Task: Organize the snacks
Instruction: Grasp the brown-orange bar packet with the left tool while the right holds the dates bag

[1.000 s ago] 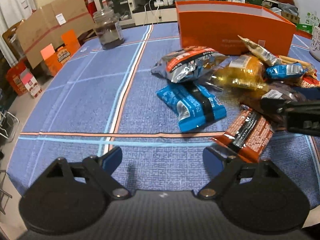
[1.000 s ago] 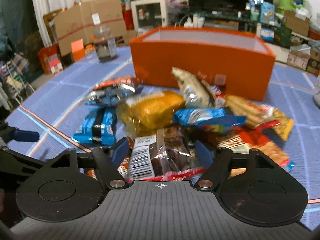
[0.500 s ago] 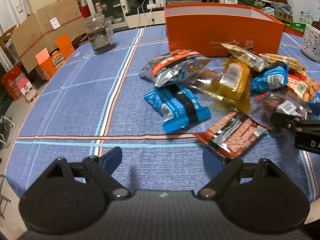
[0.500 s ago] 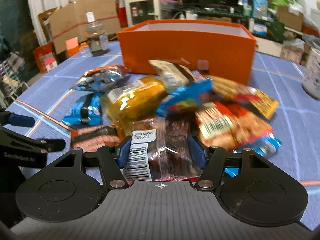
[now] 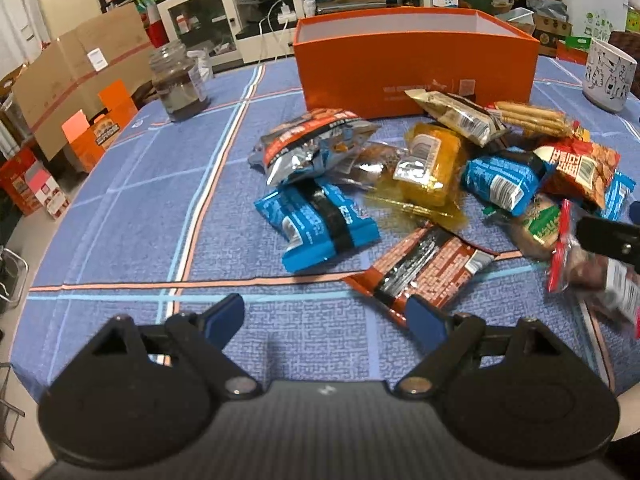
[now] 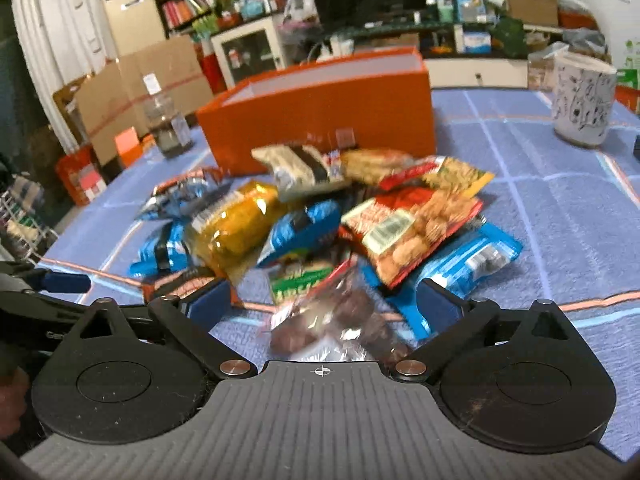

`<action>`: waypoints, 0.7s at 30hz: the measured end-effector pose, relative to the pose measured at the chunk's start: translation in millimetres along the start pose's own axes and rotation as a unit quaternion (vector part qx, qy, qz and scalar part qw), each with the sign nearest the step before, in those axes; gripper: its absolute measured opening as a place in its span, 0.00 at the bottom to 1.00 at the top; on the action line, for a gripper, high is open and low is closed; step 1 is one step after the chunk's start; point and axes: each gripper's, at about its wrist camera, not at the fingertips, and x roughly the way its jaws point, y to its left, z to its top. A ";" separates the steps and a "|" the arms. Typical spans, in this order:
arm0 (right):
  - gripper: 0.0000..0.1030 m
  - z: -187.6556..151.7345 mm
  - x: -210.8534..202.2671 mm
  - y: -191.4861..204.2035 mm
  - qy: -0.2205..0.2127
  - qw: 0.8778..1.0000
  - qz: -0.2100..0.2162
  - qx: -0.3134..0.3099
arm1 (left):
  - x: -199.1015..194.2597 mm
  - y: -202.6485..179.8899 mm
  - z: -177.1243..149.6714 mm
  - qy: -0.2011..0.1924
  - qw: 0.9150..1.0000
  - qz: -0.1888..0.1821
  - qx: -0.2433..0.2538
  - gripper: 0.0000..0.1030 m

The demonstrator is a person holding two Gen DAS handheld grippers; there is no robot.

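Right wrist view has the orange box (image 6: 320,112) behind the pile on the surface (image 6: 540,200), so I'd close my spread right tool (image 6: 322,302) squarely on the loose brownie bag (image 6: 340,320) between its fingers, left tool (image 5: 326,314) spread, idle.

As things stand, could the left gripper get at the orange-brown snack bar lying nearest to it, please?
Probably yes. The left gripper is open and holds nothing, and the orange-brown snack bar lies flat on the tablecloth just ahead of its right finger, with nothing on top of it.
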 end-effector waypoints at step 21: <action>0.94 -1.5 -28.8 -6.3 -0.009 1.000 -0.008 -0.007 | -21.1 -14.6 8.4 -0.020 1.000 0.002 0.005 0.85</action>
